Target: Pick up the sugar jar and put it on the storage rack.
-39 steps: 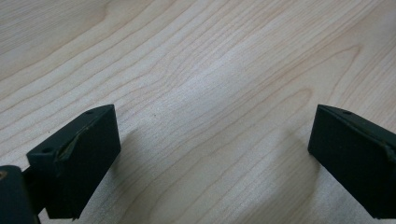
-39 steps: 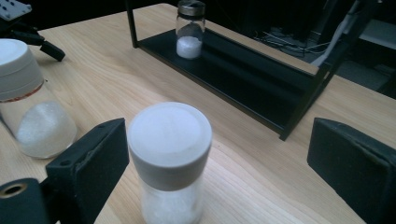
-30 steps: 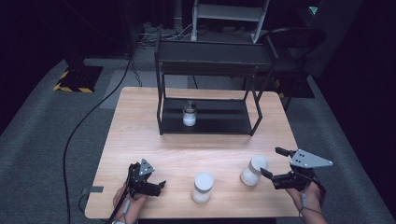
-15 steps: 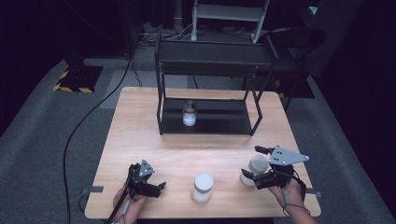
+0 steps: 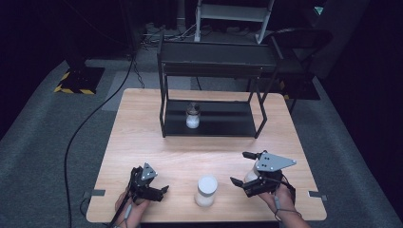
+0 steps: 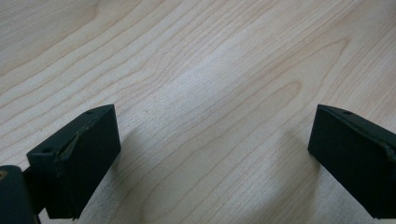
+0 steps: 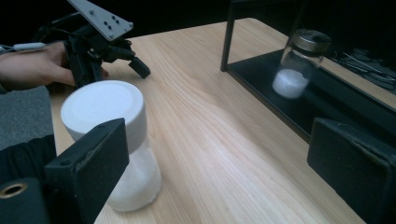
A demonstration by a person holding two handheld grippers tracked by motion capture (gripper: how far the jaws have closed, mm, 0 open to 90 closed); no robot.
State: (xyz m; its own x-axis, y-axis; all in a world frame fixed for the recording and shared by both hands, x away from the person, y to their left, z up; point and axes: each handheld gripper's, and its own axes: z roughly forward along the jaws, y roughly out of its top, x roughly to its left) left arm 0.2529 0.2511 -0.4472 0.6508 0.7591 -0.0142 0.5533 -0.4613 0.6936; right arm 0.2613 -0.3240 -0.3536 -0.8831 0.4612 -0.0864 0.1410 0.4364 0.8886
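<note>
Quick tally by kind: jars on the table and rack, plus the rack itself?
White-lidded jars on the table: 2, one half hidden
Metal-lidded glass jar on the rack's lower shelf: 1
Black rack: 1
Total: 4

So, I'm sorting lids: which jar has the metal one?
The jar on the rack, on its lower shelf. Its lid is silver metal, while the front jar has a white lid.
</note>
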